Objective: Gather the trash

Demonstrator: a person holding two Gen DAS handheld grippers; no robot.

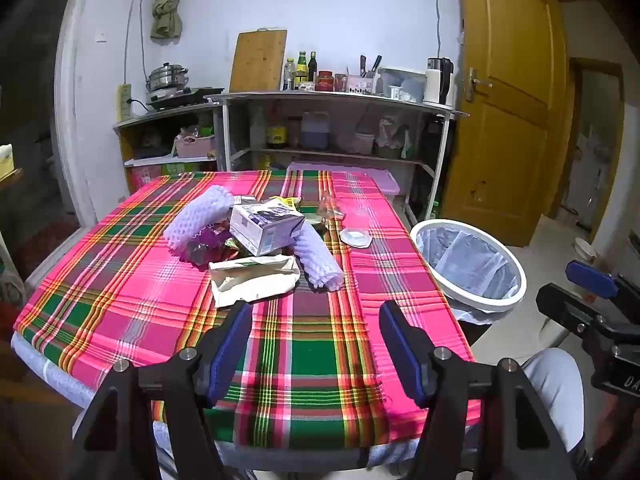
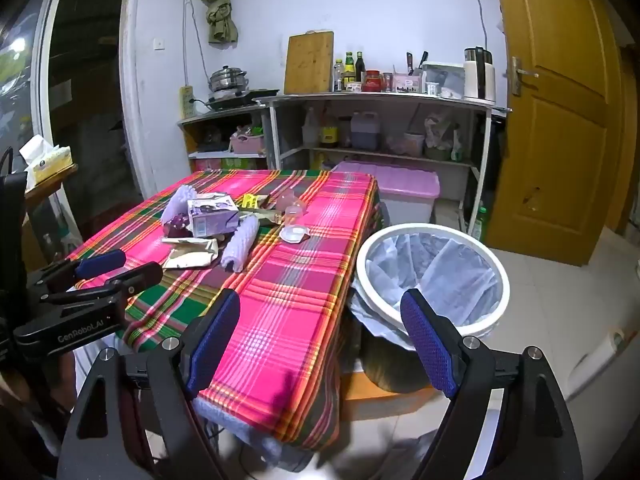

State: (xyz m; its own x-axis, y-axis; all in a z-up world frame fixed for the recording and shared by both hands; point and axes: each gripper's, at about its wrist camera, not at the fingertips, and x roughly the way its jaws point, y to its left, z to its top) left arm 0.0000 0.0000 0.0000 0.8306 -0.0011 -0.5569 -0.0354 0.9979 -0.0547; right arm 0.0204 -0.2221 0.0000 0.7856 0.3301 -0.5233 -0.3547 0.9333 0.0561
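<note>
A pile of trash lies mid-table on the plaid cloth (image 1: 132, 288): a purple-printed carton (image 1: 266, 228), two lilac foam nets (image 1: 200, 218) (image 1: 320, 260), a cream paper wrapper (image 1: 254, 280), a purple foil wrapper (image 1: 208, 244), a clear cup (image 1: 356, 216) and a round lid (image 1: 354, 237). The carton (image 2: 212, 218) and one foam net (image 2: 240, 248) also show in the right wrist view. A white bin (image 1: 472, 264) with a pale liner stands right of the table, also in the right wrist view (image 2: 432, 276). My left gripper (image 1: 316, 316) is open over the table's near part. My right gripper (image 2: 320, 312) is open between table edge and bin.
Shelves (image 1: 332, 100) with bottles, a kettle and a cutting board stand behind the table. A pink-lidded storage box (image 2: 394, 192) sits on the floor beyond the bin. A yellow door (image 2: 560, 120) is at the right. A tissue box (image 2: 48, 160) sits on a stand at the left.
</note>
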